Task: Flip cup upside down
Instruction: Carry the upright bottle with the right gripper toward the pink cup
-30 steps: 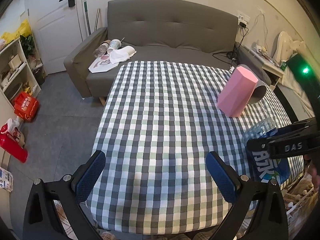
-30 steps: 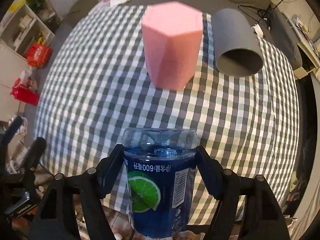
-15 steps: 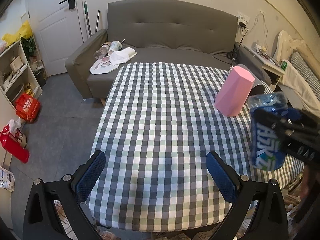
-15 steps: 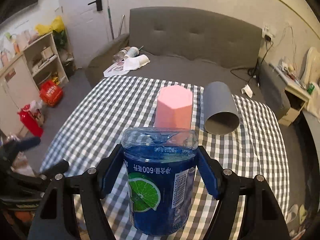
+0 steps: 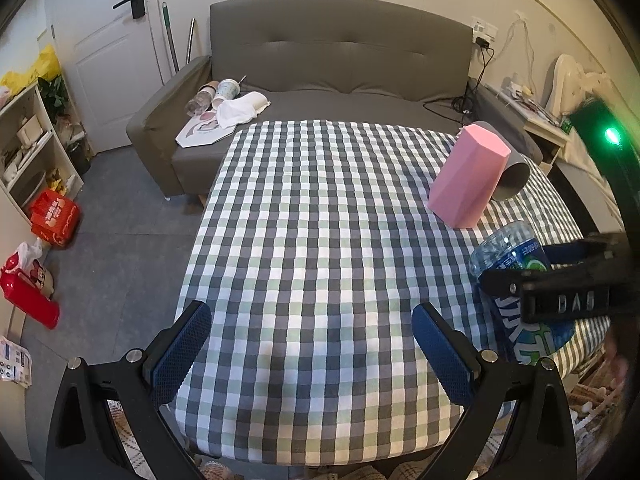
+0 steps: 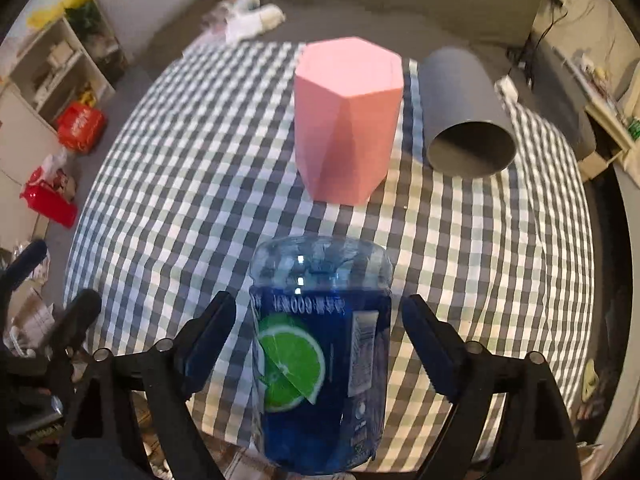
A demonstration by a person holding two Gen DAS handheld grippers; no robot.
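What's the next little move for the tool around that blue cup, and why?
Probably draw the right tool straight back, off the blue cup. Its jaws stand open with a gap on each side, and the cup seems to stand closed end up on the checked table, near its edge, so a sideways nudge might tip it.

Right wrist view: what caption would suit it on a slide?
Open right gripper around an upside-down blue cup on the checked table, pink cup and grey cup beyond.
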